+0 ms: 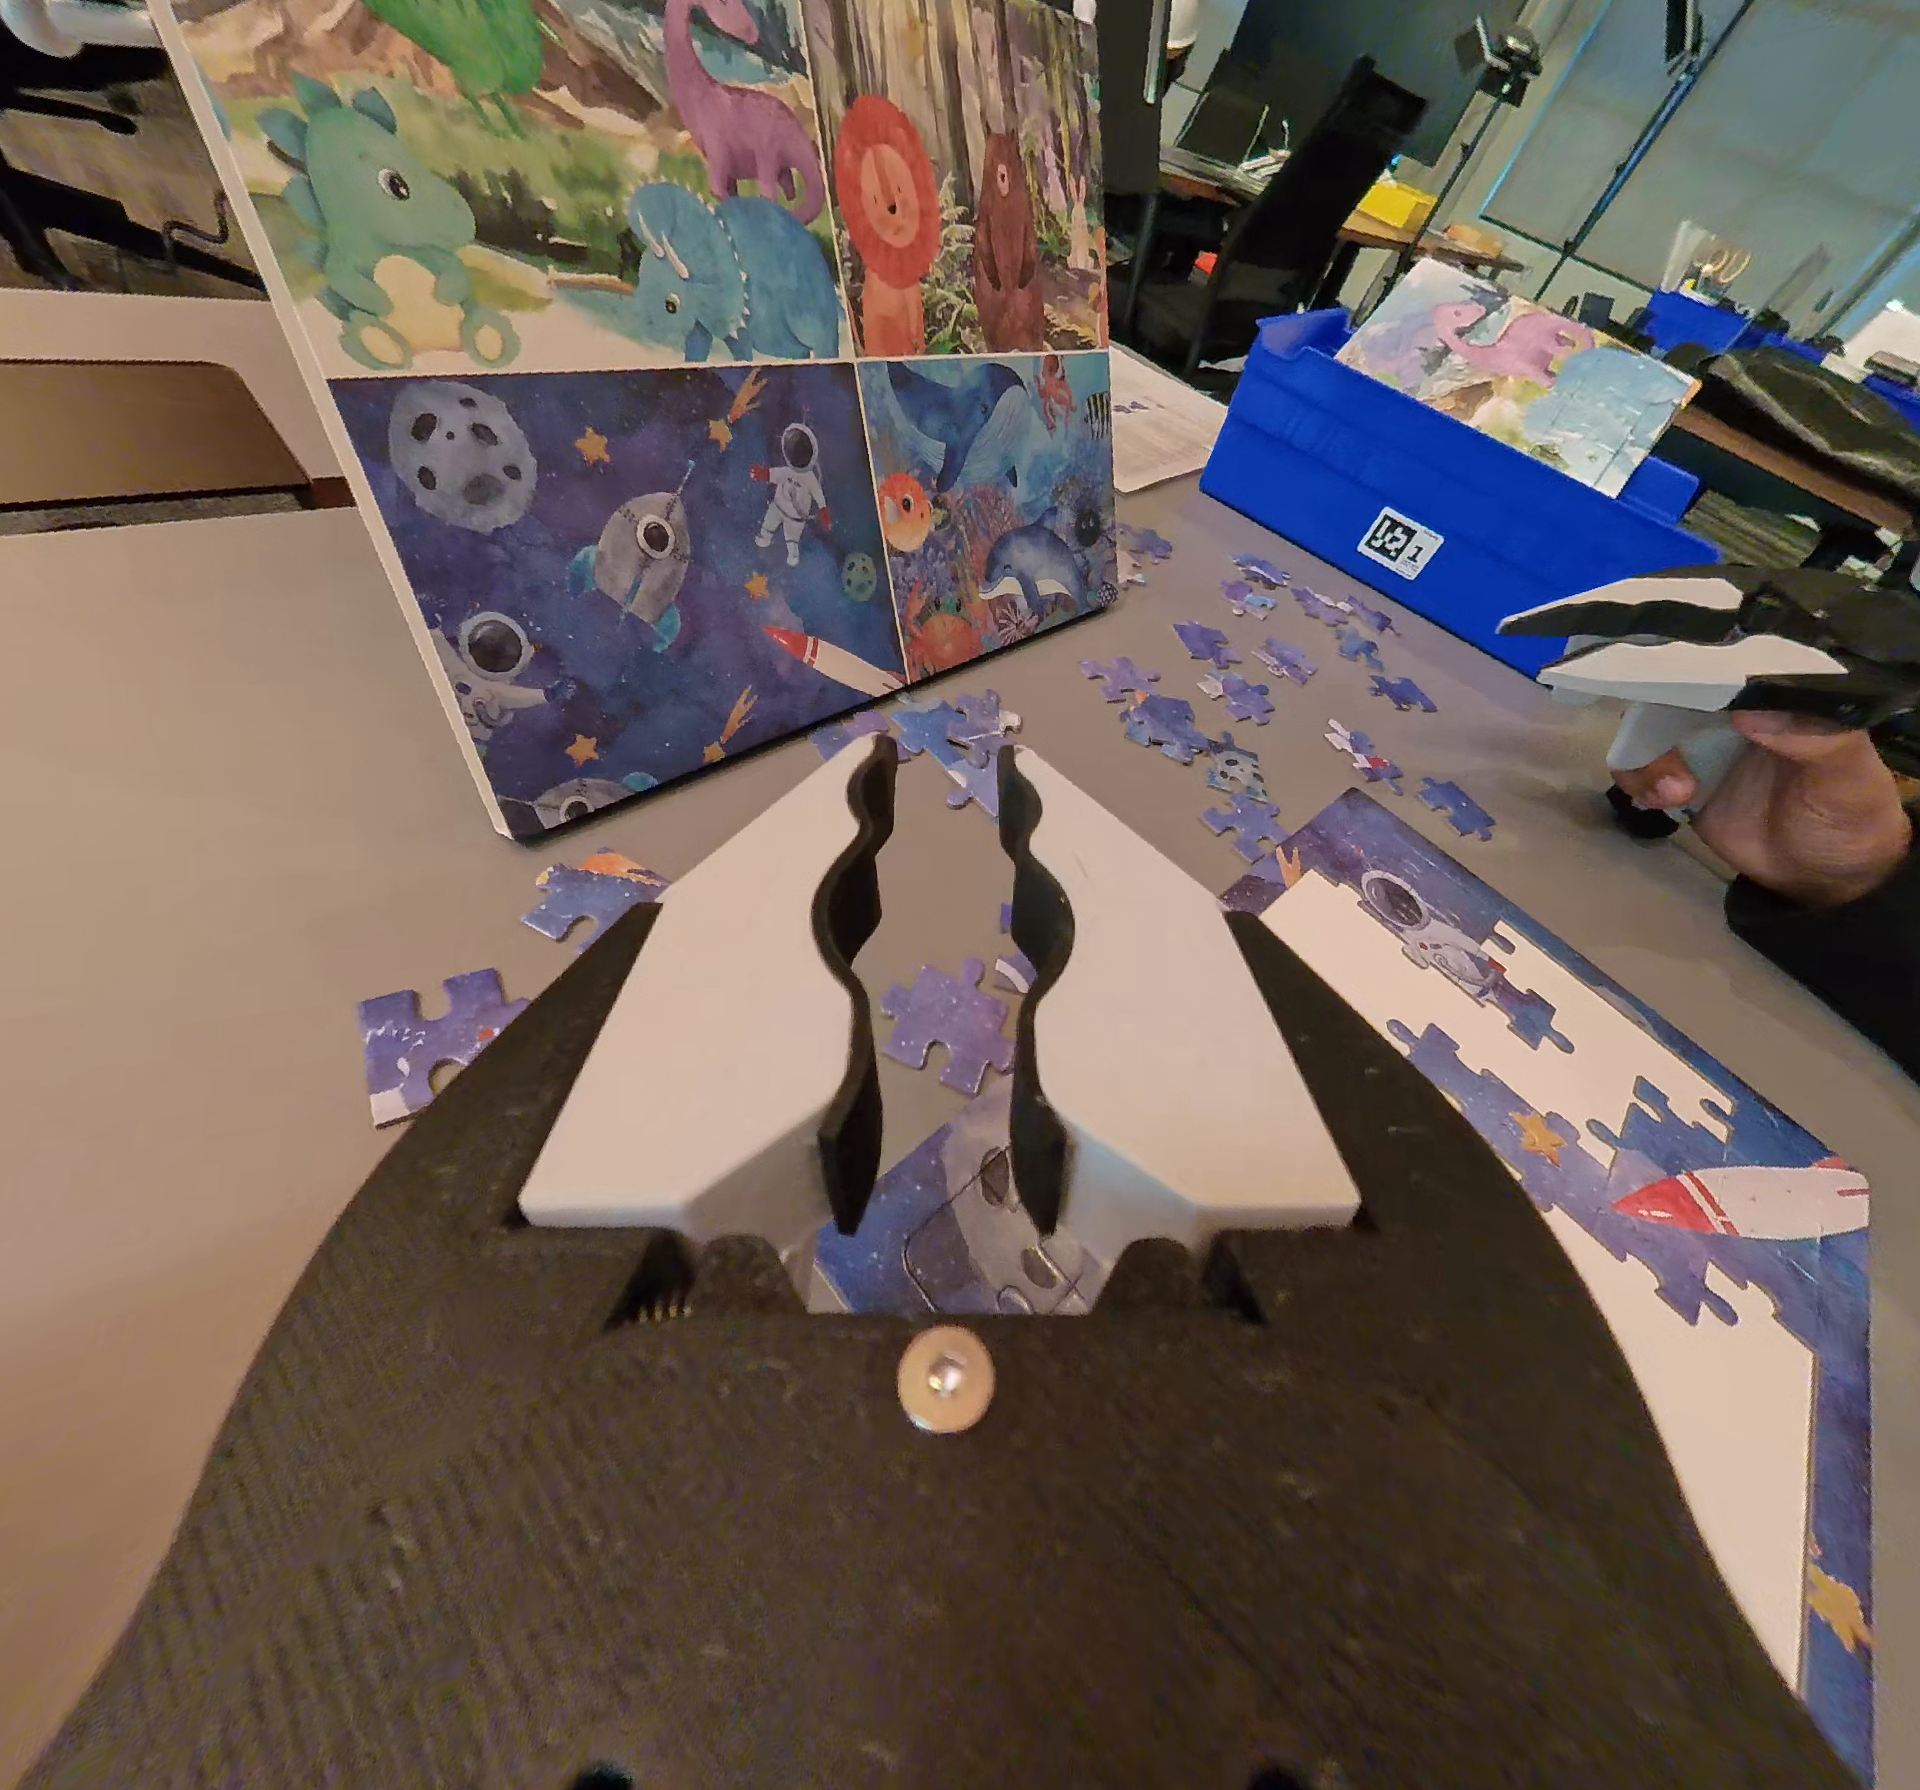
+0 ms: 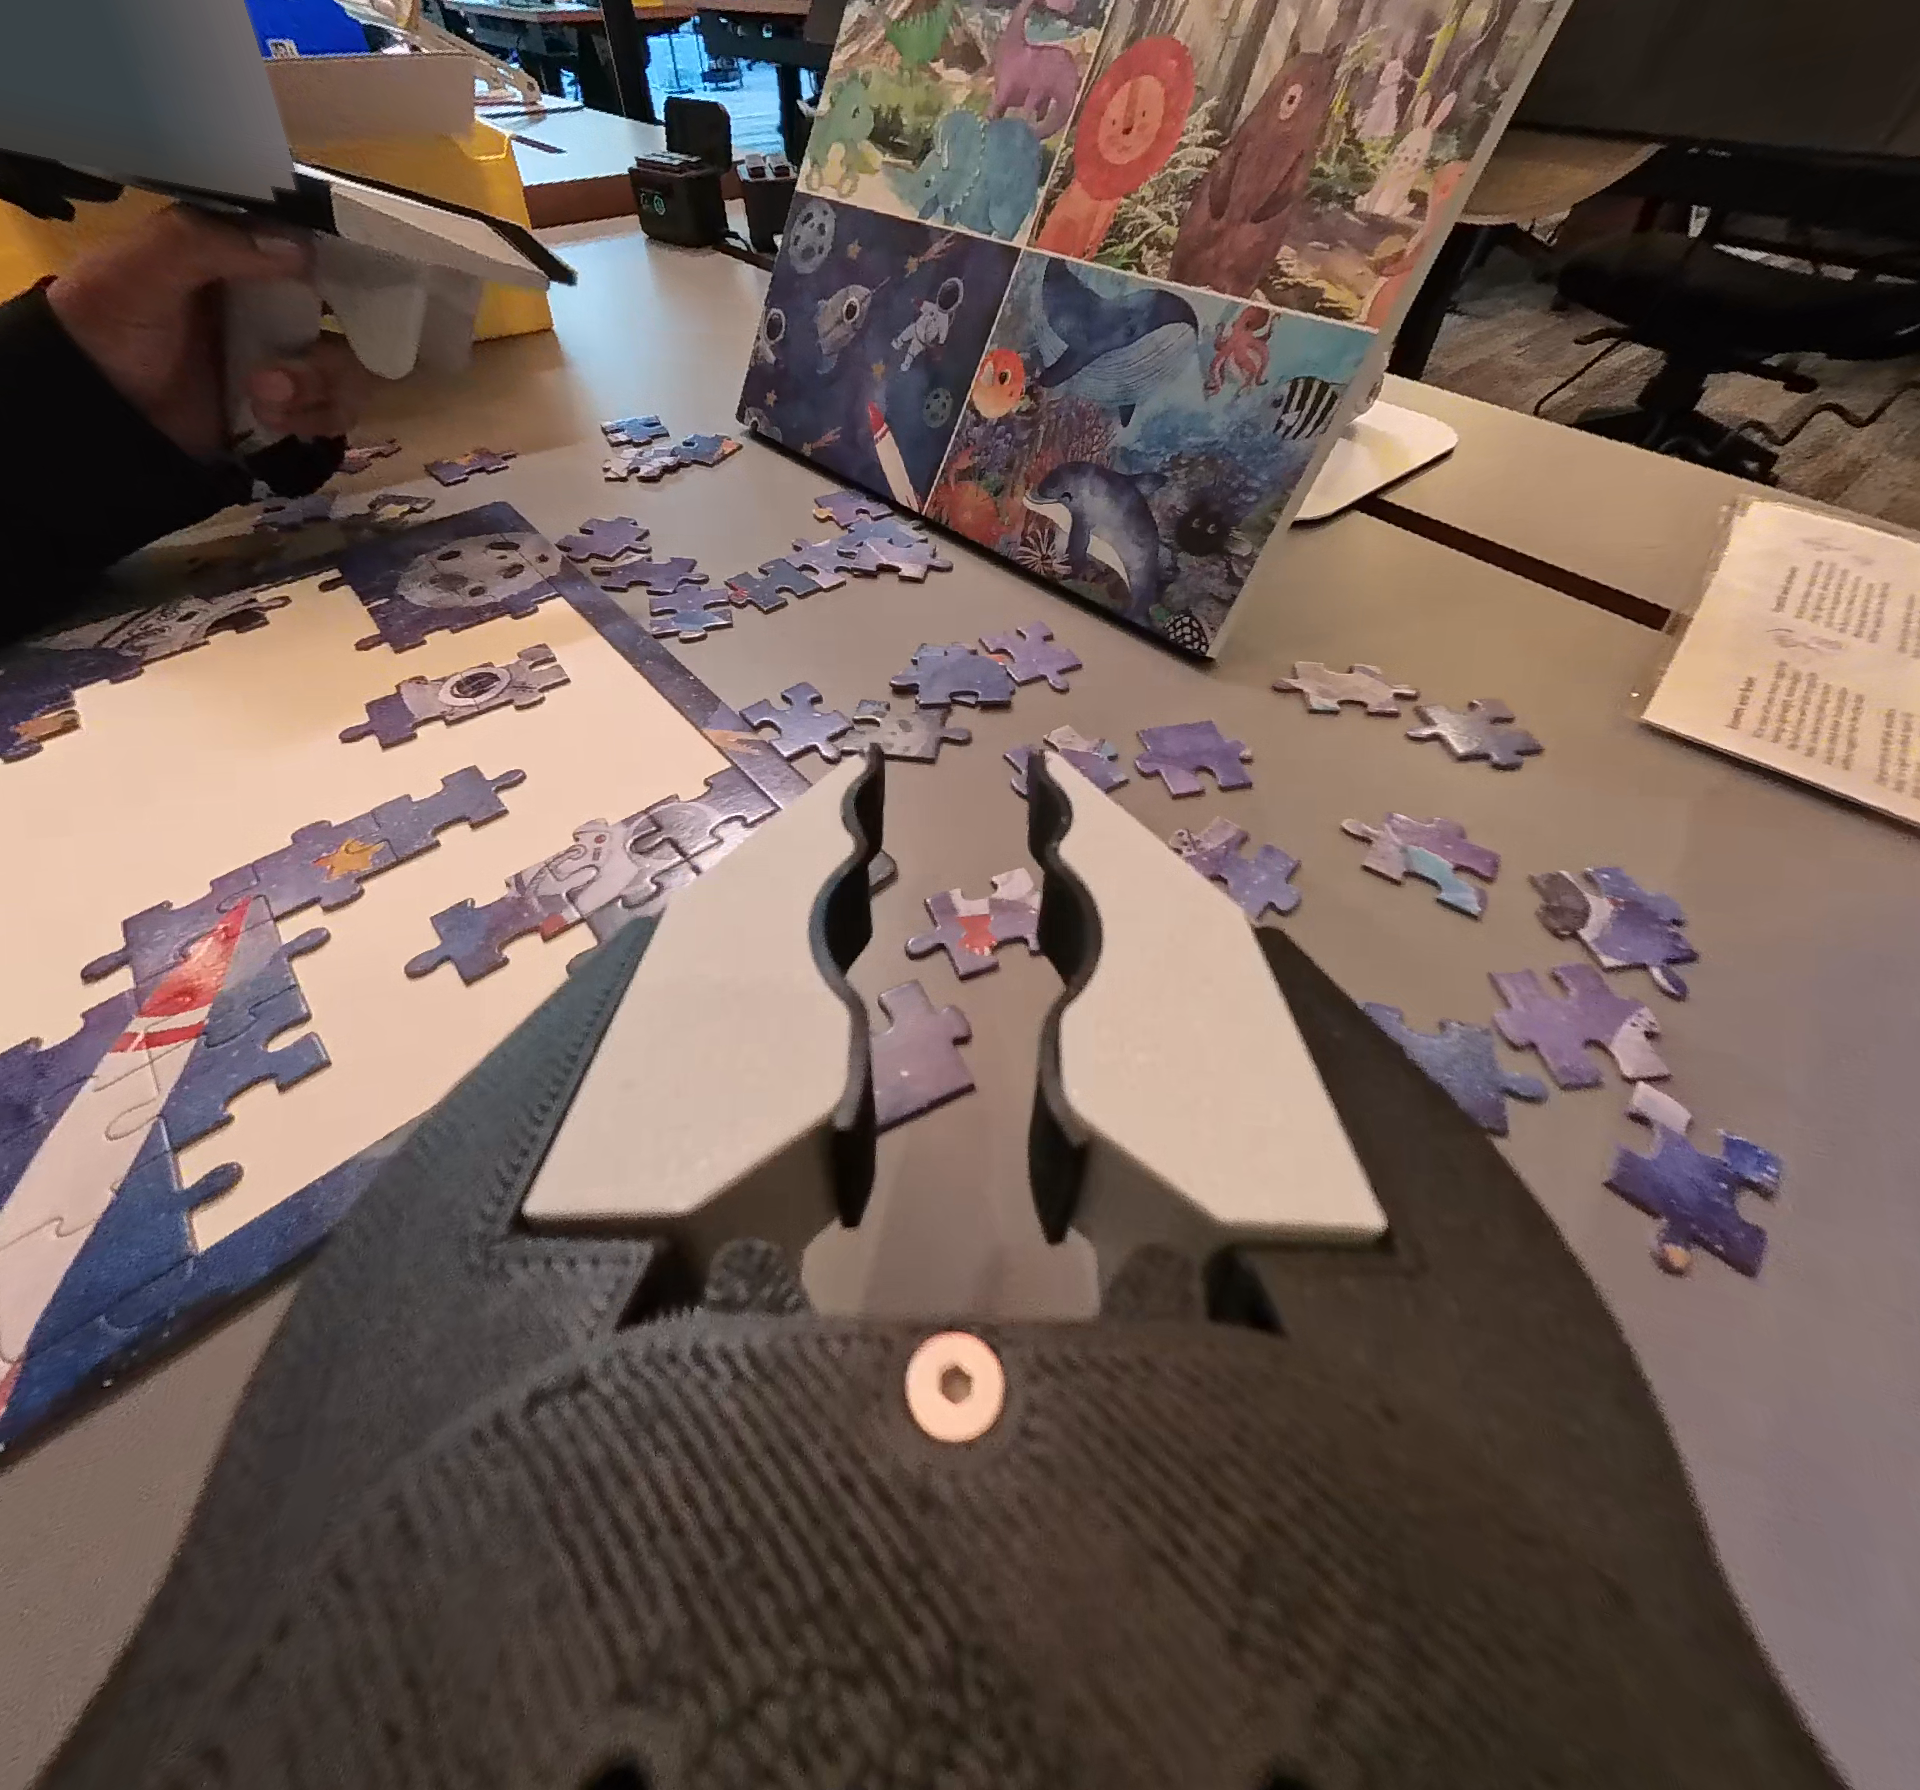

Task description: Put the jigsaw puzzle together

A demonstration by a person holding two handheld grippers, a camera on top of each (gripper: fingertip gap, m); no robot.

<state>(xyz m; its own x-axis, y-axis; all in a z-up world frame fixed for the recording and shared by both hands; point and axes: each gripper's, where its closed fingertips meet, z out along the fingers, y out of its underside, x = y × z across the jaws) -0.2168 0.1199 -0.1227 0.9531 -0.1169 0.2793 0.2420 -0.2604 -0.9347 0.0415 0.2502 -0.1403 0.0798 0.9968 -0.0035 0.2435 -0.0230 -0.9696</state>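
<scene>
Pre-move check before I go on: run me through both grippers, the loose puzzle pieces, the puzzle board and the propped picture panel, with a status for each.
1. Left gripper empty, jaws apart: ok.
2. Right gripper empty, jaws apart: ok.
3. Loose puzzle pieces lie flat on the grey table under and ahead of both grippers: ok.
4. Puzzle board flat, partly filled, white gaps showing: ok.
5. Picture panel stands tilted beyond the pieces, apart from both grippers: ok.
6. Which piece fits which gap: cannot tell.

A grey worktop (image 2: 1455,597) carries scattered puzzle pieces (image 2: 1195,753), a part-built puzzle board (image 2: 312,701), a propped picture box (image 2: 1143,234), a blue bin (image 1: 1403,493) and a printed sheet (image 2: 1797,660).
</scene>
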